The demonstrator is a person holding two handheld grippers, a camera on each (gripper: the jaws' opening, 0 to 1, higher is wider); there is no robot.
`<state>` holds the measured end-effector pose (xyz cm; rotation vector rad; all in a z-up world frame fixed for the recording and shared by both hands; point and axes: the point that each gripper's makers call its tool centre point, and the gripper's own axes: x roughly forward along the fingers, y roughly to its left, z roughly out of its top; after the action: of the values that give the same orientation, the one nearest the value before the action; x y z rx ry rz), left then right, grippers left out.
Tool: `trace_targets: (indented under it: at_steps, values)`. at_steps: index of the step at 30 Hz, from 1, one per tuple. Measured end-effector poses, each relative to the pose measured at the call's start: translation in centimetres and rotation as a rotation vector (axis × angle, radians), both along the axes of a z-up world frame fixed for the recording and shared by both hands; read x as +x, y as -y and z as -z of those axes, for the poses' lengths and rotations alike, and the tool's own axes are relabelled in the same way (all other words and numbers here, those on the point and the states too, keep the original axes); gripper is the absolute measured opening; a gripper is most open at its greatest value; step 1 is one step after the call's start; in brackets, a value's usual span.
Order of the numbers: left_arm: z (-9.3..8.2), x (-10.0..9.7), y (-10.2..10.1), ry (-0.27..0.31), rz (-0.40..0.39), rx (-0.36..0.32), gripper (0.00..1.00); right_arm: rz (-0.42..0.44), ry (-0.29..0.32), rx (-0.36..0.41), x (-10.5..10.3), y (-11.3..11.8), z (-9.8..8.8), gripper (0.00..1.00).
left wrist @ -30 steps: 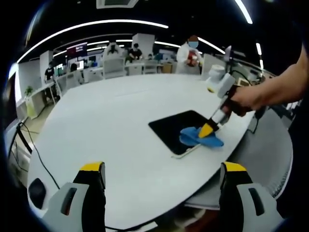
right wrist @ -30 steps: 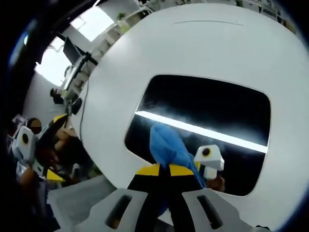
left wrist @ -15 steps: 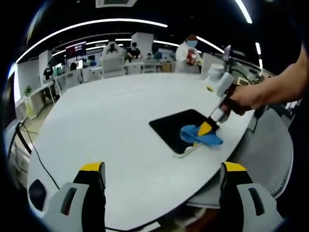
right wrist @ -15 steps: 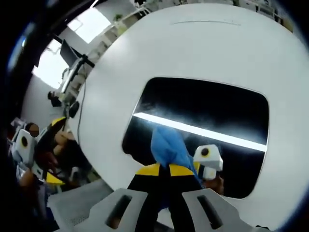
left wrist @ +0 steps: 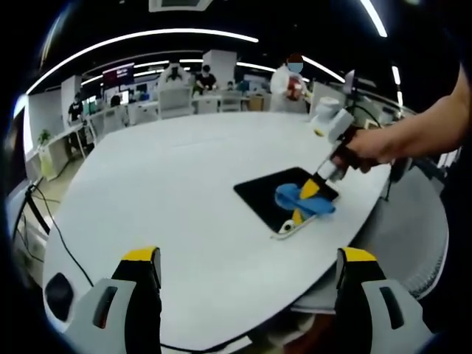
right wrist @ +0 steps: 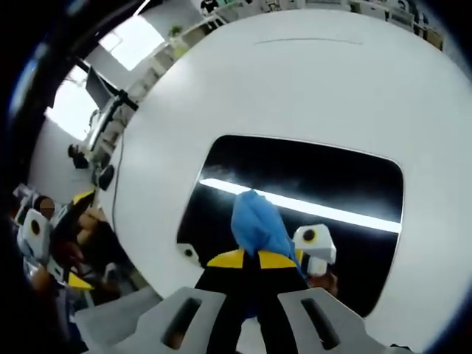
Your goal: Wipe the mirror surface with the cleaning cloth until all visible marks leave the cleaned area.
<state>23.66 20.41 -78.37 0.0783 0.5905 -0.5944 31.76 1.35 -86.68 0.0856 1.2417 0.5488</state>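
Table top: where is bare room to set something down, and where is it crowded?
The white table lies bare from the mirror across to its far and left edges. It is crowded at the mirror's near end by the table edge, where the right gripper presses the blue cloth to the glass.

Open-plan office: desk rows [left wrist: 173,103], monitors [left wrist: 118,76], seated workers [left wrist: 205,80].
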Motion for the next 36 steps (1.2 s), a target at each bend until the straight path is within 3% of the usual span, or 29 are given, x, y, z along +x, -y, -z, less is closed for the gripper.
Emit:
trace_targets:
  at_steps: [30,36]
  values:
    - [0.5,1.0,-0.7,-0.018,-0.003,-0.006,0.99,-0.025,0.042,-0.053,6.3,0.2,0.2,0.0]
    - [0.5,0.7,-1.1,-0.013,0.012,0.02,0.99,-0.03,0.048,-0.065,7.3,0.2,0.0,0.0]
